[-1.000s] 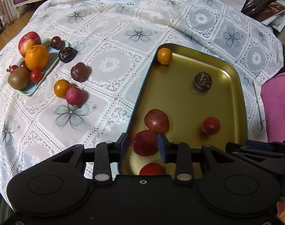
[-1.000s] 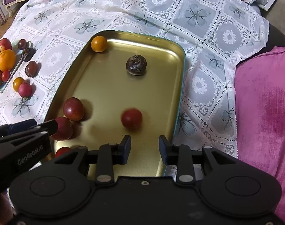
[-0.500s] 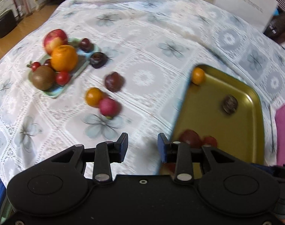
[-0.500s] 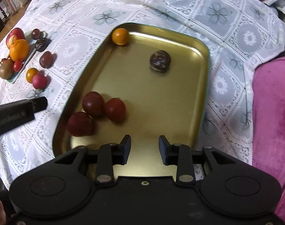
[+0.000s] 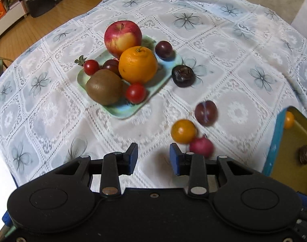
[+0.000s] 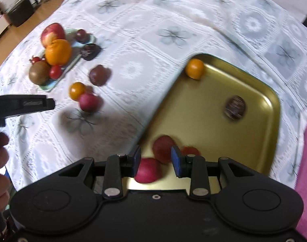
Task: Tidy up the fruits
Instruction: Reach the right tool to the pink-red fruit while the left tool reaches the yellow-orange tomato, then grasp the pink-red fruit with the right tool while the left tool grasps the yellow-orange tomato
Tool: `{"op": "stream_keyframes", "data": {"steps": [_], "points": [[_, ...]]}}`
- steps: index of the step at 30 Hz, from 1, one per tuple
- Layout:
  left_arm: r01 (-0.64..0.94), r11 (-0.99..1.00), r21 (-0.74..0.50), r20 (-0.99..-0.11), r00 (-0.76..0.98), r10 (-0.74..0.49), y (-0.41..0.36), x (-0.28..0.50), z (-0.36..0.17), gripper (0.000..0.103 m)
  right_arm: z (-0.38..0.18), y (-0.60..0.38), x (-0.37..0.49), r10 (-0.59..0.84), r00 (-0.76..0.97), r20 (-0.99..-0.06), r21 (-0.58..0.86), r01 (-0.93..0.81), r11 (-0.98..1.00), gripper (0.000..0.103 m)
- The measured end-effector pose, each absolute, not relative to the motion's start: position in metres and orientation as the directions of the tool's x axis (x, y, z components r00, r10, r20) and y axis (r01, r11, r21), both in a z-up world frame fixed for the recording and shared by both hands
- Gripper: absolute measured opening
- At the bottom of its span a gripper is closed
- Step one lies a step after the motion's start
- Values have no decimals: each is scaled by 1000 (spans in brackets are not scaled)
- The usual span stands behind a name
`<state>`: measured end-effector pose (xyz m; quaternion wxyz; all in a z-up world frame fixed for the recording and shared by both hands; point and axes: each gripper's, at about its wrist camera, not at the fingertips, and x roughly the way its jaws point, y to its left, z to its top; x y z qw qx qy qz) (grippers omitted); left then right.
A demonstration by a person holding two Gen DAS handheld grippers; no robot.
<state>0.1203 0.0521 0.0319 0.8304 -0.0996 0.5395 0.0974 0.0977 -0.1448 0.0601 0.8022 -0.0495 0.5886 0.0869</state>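
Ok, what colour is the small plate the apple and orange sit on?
Pale mint green plate, with a bluish tint at its near edge; clearest in the left wrist view.

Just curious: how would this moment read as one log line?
left fingers: open, empty, near loose fruit | right fingers: open, empty, over gold tray | small plate: full

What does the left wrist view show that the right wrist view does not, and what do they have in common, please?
Only the left wrist view shows the left gripper from behind, fingers apart and empty, and the wooden floor clearly.

Only the right wrist view shows the red fruits at the near end of the gold tray, and the right gripper, also open.

Both show the green plate with apple, orange and kiwi, plus loose fruits on the tablecloth.
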Motion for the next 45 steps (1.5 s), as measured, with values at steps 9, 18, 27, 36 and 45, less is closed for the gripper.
{"op": "stream_keyframes", "data": {"steps": [9,18,27,36,45], "points": [[-289,957,-19,-914,394,101,69,139,23,43,47,-95,128,175,264,-948,103,-264,959,38],[-295,955,-12,-914,391,109,76,143,19,43,23,-52,153,209,266,-941,128,-292,948,42],[-282,959,-5,-901,417,118,82,140,19,44,-2,-30,163,185,260,-948,101,-307,946,44],[-217,975,-56,-885,462,52,64,143,18,44,3,-61,157,225,255,-940,157,-261,953,35],[-166,985,-55,-879,475,31,41,147,8,50,37,-107,136,191,352,-916,121,-212,970,35]]}}
